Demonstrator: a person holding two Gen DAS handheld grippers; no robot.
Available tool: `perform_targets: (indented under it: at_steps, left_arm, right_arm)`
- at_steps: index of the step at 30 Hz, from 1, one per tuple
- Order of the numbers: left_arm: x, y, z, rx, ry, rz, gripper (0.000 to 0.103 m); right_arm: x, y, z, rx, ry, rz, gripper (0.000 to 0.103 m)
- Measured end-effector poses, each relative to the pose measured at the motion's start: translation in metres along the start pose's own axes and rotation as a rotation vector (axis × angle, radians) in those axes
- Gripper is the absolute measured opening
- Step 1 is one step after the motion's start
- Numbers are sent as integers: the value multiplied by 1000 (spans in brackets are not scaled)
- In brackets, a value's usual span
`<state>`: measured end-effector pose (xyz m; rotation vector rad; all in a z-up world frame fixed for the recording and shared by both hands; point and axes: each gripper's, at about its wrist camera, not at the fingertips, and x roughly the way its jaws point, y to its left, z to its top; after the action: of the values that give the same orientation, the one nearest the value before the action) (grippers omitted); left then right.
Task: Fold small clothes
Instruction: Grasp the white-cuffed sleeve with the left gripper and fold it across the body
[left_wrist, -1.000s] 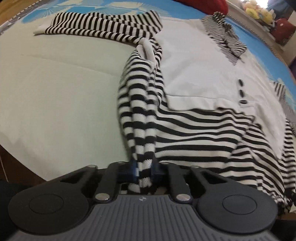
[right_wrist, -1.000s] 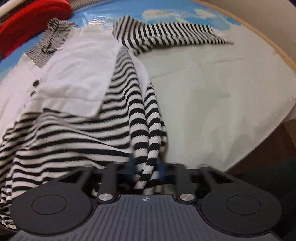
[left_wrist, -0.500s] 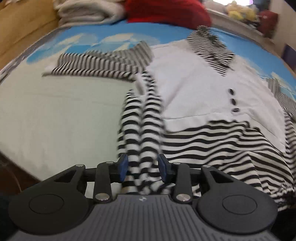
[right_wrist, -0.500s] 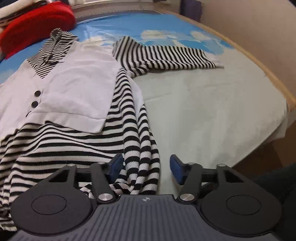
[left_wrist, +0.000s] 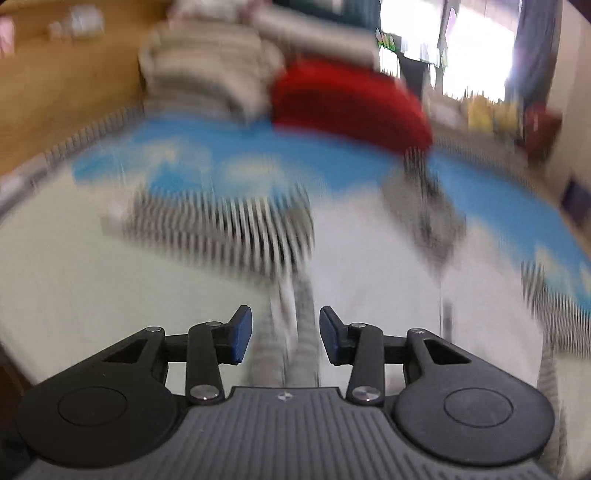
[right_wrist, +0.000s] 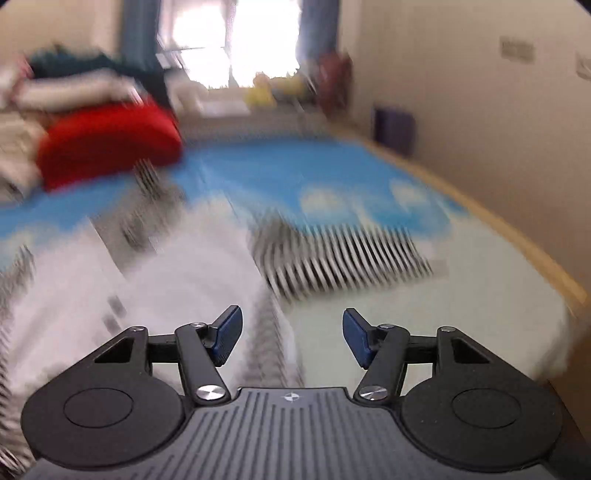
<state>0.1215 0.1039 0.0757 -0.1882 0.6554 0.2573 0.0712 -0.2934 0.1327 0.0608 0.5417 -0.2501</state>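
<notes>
1. Our left tool (left_wrist: 285, 339) is opening; its blue pads touch nothing, and the blurred edge of the striped sweater (left_wrist: 369, 277) runs below the gap.
2. Our right tool (right_wrist: 291, 341) is opening wider, gripping nothing.
3. The sweater lies spread on the bed (right_wrist: 461, 295) ahead of both tools, a sleeve (right_wrist: 343, 254) stretched sideways.
</notes>
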Motion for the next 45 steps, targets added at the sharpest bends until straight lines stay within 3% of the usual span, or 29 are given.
perform_targets:
  at_steps: [3, 6, 7, 8, 10, 11, 15, 17, 19, 21, 24, 26, 28, 33, 34, 35, 36, 38, 43, 44, 45]
  left_arm:
    - [14, 7, 46, 17, -88, -21, 45]
    - [59, 29, 82, 8, -103, -3, 45]
    - [80, 37, 91, 6, -81, 5, 39]
    - [103, 46, 97, 7, -61, 27, 24]
    - [142, 63, 102, 8, -20, 92, 5]
    - [156, 77, 102, -3, -6, 114, 0]
    - [197, 141, 91, -121, 56, 148, 0]
    - [212, 175, 83, -211, 92, 154, 1]
    - [222, 200, 77, -267, 111, 186, 4]
    - [230, 218, 74, -321, 124, 197, 10]
    - [239, 240, 71, -405, 140, 221, 23]
    - [242, 247, 72, -432, 137, 224, 45]
    - [249, 253, 72, -445, 137, 226, 51]
    - [271, 265, 64, -520, 197, 235, 47]
    - [275, 267, 62, -536, 207, 225, 32]
    - [278, 268, 60, -544, 219, 211, 7]
    - [280, 268, 61, -534, 235, 216, 1]
    - [270, 265, 69, -497, 226, 328, 0]
    - [254, 273, 69, -619, 230, 308, 4]
    - [258, 277, 65, -649, 248, 295, 22]
    - [263, 281, 61, -682, 273, 274, 33]
  right_arm:
    - [0, -1, 37, -16, -117, 69, 82]
    - [20, 4, 65, -34, -143, 77, 82]
    - [30, 8, 71, -46, -137, 72, 82]
    - [43, 12, 77, -61, -121, 73, 82]
    - [61, 21, 81, -72, -90, 92, 81]
    - [70, 26, 84, -78, -73, 99, 81]
    - [93, 70, 84, -128, -39, 157, 75]
    - [109, 96, 88, -159, -32, 213, 66]
    - [122, 110, 92, -173, -31, 277, 40]
    - [133, 125, 91, -173, -41, 336, 29]
    - [147, 144, 75, -201, -8, 324, 29]
    - [152, 156, 70, -218, 28, 330, 29]
    - [156, 163, 69, -238, 40, 372, 40]
    - [174, 163, 70, -218, 87, 347, 45]
    - [182, 165, 71, -204, 107, 341, 45]
    - [185, 163, 70, -186, 126, 337, 45]
    - [187, 160, 69, -171, 138, 335, 45]
    - [192, 154, 67, -157, 155, 324, 45]
    - [190, 148, 65, -148, 162, 301, 45]
    - [190, 147, 64, -147, 164, 297, 45]
    - [190, 146, 64, -145, 166, 294, 45]
